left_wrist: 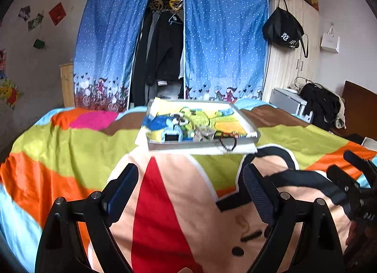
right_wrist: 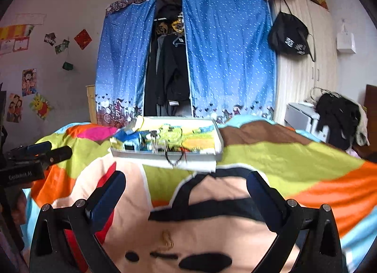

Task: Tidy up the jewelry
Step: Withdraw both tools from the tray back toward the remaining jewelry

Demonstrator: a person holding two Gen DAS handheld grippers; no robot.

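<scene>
Both grippers, left gripper & right gripper, hang over the blanket w/ jaws spread wide, holding nothing. One tray sits mid-frame on the bed w/ the jewelry heap on it; one dark bead chain droops over its near rim. Best approach, imo: come in low & slow, pinch the chain where it overhangs so the tray doesn't tip; piece count in the heap too blurry to tell.

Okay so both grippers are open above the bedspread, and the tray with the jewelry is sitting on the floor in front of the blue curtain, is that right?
Not the floor. The tray sits on the bedspread, as the left wrist view shows, with a dark beaded string draped over its near edge. The left gripper and right gripper are indeed open.
</scene>
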